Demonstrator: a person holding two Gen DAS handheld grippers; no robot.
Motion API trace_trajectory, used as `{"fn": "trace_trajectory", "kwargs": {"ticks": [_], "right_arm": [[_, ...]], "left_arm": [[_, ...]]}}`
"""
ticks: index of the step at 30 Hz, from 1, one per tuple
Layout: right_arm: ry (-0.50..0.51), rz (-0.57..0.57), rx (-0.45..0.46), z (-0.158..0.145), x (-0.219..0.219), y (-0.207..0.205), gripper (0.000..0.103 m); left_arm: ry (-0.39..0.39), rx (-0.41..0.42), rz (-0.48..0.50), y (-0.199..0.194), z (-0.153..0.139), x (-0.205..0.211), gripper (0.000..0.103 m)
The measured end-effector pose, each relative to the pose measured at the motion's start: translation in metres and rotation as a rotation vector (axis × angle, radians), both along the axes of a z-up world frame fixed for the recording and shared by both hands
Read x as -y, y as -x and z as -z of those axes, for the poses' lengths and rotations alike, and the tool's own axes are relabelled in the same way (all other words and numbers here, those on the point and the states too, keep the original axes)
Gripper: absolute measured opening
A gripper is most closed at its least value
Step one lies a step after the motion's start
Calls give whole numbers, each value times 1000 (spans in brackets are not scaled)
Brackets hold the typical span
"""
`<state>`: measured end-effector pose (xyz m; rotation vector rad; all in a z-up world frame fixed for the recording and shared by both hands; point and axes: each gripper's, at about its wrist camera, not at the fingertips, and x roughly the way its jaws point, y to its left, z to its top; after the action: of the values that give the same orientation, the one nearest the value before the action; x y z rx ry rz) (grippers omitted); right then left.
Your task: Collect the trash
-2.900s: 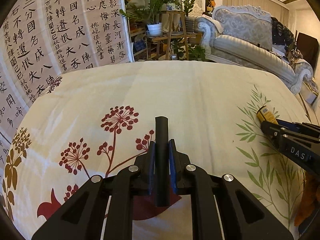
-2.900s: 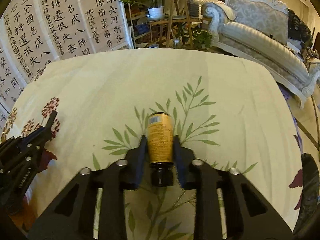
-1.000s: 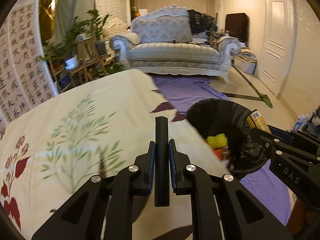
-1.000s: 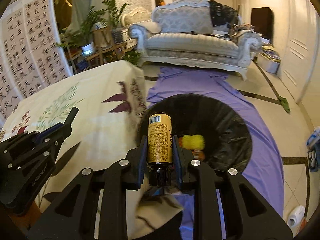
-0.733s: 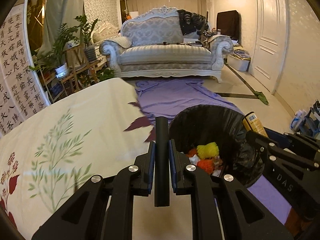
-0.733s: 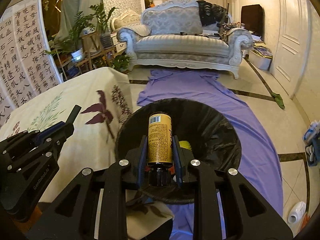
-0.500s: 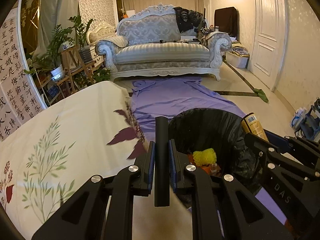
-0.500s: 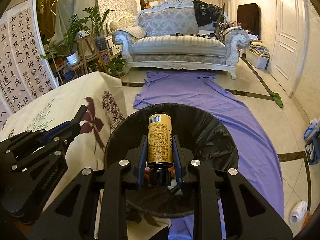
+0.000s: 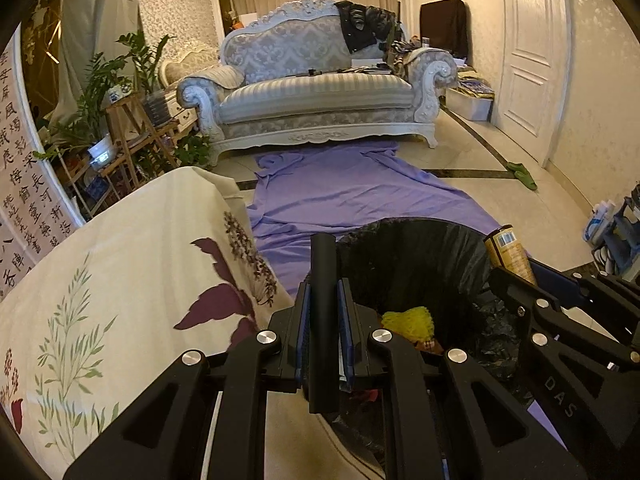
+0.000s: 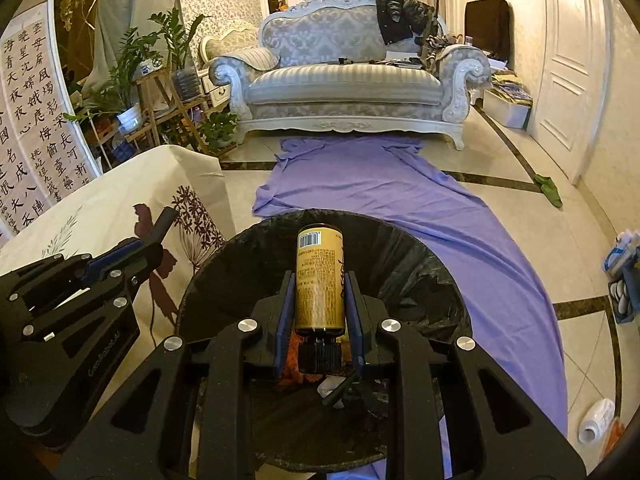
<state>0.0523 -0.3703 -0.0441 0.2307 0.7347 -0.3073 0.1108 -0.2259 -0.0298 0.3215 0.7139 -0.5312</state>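
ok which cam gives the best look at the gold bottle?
Right wrist. The gold bottle sits dead centre, clamped between the right gripper pads, with barcode, label text and black cap readable, above the black-lined bin. The left wrist view catches only its barcoded end poking past the right gripper at the frame's right edge.

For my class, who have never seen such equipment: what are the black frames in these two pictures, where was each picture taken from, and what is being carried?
No robot here: a person carries a two-finger grasping tool in each hand, with a wide-angle camera on each looking along its fingers. One picture comes from the left tool, the other from the right tool; each also shows the other tool at its edge. The left tool is shut on a black stick. The right tool is shut on a gold bottle with a black cap. Both are over a bin with a black bag, which already contains yellow and orange rubbish. Beside the bin is a table under a flowered cloth; a purple sheet covers the floor.
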Motion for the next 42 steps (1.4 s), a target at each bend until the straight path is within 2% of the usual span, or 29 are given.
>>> {"fn": "trace_trajectory", "kwargs": {"ticks": [2,4,6,8,10,12,15,18,23,32,42], "right_arm": [[2,13,10,-1,1,0,26],[4,18,12,-2,1,-1,30],[11,24,14,-3,1,-1,35],[17,27,14,-3,1,-1,36],[20,34,14,-3,2,0,37],[19,40,14,-4,3,1,42],[30,55,20,-6,3,3,51],[41,70,27,-8,4,7,59],[41,95,45,-13,8,16,67],[50,128,71,-26,9,37,73],[67,129,103,-43,-10,68,81]], "left_arm": [[-2,7,1,-3,0,1,15],[-1,-2,3,-4,0,2,21],[2,-4,0,-5,2,1,42],[9,-3,-5,-4,2,-1,49],[19,-3,-10,-4,0,-3,53],[26,-4,-13,-7,-1,-4,66],[40,6,-30,-7,-3,-7,75],[41,18,-43,-5,-4,-10,79],[33,27,-59,-4,-4,-12,82],[48,56,-95,5,-14,-28,84],[87,93,-137,32,-33,-58,85]]}}
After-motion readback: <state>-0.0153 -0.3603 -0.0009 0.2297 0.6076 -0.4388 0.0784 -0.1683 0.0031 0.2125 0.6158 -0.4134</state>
